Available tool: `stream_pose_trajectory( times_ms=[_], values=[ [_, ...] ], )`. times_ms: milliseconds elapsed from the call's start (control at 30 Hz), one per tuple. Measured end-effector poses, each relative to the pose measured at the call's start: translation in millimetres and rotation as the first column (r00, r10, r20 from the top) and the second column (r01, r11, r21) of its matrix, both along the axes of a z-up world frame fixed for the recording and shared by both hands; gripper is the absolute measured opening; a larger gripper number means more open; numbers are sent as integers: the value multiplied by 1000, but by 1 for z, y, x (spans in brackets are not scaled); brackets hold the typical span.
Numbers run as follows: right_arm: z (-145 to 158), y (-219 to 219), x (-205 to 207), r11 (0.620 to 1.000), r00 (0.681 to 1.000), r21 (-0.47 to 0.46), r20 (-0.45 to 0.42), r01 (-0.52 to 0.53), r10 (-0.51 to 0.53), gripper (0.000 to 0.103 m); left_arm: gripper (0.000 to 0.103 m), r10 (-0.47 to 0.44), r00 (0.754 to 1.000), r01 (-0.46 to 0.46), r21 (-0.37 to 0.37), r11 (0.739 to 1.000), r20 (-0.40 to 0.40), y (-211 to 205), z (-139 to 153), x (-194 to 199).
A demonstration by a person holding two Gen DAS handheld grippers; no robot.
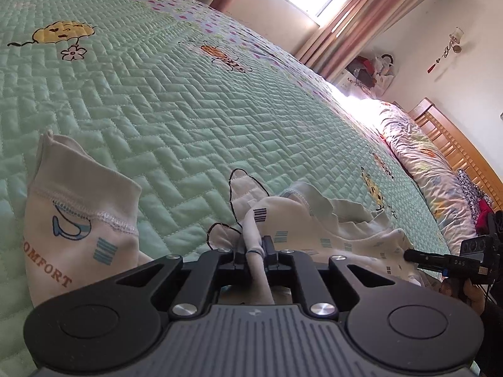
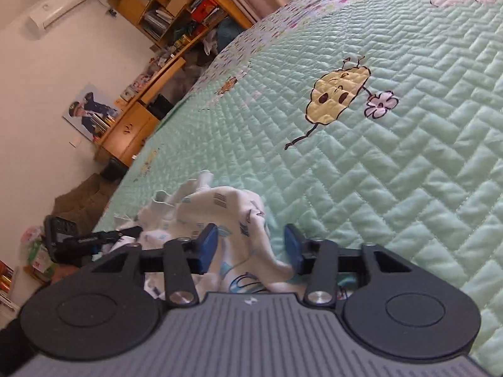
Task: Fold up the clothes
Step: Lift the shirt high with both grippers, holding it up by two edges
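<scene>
A white child's garment (image 1: 314, 220) with blue prints and the word COMFORT lies crumpled on the green quilted bedspread (image 1: 157, 110). One printed end (image 1: 81, 220) stands up at the left. My left gripper (image 1: 254, 245) is shut on a bunched fold of the garment, which runs back between its fingers. In the right wrist view the garment (image 2: 220, 207) lies between the blue pads of my right gripper (image 2: 251, 242), whose jaws stand wide apart and do not press on the cloth. The right gripper (image 1: 411, 255) also shows at the garment's right edge, and the left gripper (image 2: 94, 238) at the far left.
The bedspread (image 2: 377, 172) stretches far ahead of both grippers. A rolled flowery quilt (image 1: 418, 157) and a wooden headboard (image 1: 456, 144) line the bed's right side. Beyond the bed's edge stand wooden shelves (image 2: 176, 9) and a desk (image 2: 132, 128).
</scene>
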State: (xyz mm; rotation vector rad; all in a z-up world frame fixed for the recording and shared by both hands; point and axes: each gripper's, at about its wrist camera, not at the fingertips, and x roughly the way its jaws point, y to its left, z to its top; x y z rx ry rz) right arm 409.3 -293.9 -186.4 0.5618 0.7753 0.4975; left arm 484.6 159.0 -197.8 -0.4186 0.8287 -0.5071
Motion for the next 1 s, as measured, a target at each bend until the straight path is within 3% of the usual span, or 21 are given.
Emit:
stream_pose_trajectory(
  times_ms=[33,167,300,567,667,900,1000],
  values=[
    [-1,5,1,1000,1000,-23,-1,-13,13,9,10,-1,1000,1,3,1000,1,0,0,0],
    [2,16,-1,998,1000,-60,6,-20,21,8,10,-5,1000,5,15,1000,3,-1,2,0],
    [-2,2,-8,997,999,60,-11,50,-50,13,10,0,1000,0,13,1000,-7,-1,2,1],
    [-30,-20,-5,948,988,289,-110,133,-105,15,10,-2,1000,1,-23,1000,-5,4,-5,2],
    [-23,-13,-6,973,993,202,-57,114,-104,6,6,-9,1000,10,-9,1000,17,2,-3,0],
    [13,-6,-25,984,982,94,103,150,-159,4,4,-67,988,58,73,996,137,-14,27,-16],
    [41,3,-38,980,967,-92,201,177,-156,4,4,-62,982,52,61,997,179,-17,41,-20]
  ],
)
